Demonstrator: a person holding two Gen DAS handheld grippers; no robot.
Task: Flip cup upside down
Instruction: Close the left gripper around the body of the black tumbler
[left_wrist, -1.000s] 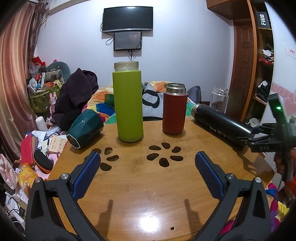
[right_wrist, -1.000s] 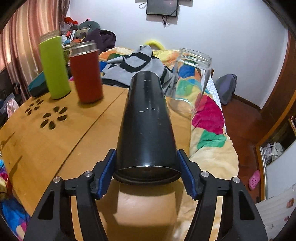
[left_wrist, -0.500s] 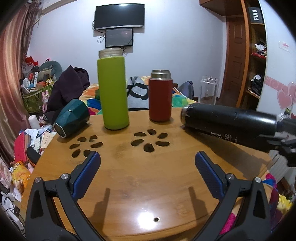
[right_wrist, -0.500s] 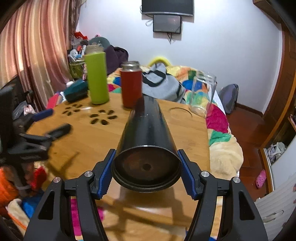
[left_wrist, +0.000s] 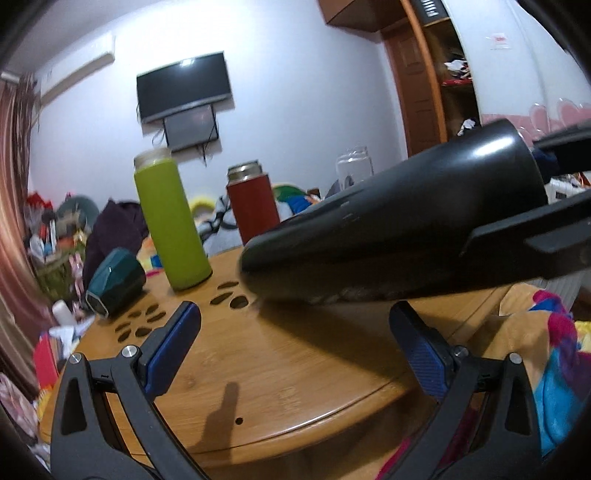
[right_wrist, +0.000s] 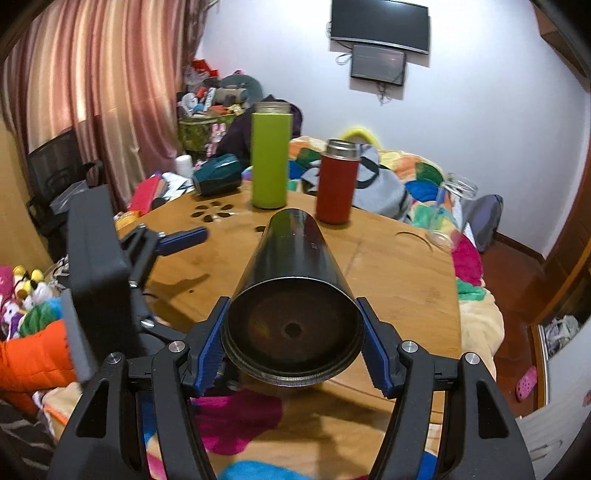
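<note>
Right gripper (right_wrist: 293, 350): we found it clamped on the black cup (right_wrist: 293, 295), one blue pad on each side of the rim nearest the camera.
Black cup: we saw it held off the table (right_wrist: 399, 273) on its side, the open mouth facing the right wrist camera and the far end pointing to 12 o'clock. In the left wrist view the cup (left_wrist: 388, 232) crossed the frame from 3 o'clock toward the centre, above the table (left_wrist: 295, 369).
Left gripper (left_wrist: 295, 350): we noted its fingers spread apart with nothing between them, low over the table edge. In the right wrist view it (right_wrist: 177, 236) sat at 9 o'clock.
Green bottle (right_wrist: 270, 157): upright on the table at 12 o'clock of the cup.
Red flask (right_wrist: 338, 182): upright, just right of the green bottle, apart from it.
Teal cup (left_wrist: 116, 282): lying on its side at 9 o'clock, near the table edge.
Glass jar (right_wrist: 448, 214): at 2 o'clock; we could not tell whether it stood on the table.
</note>
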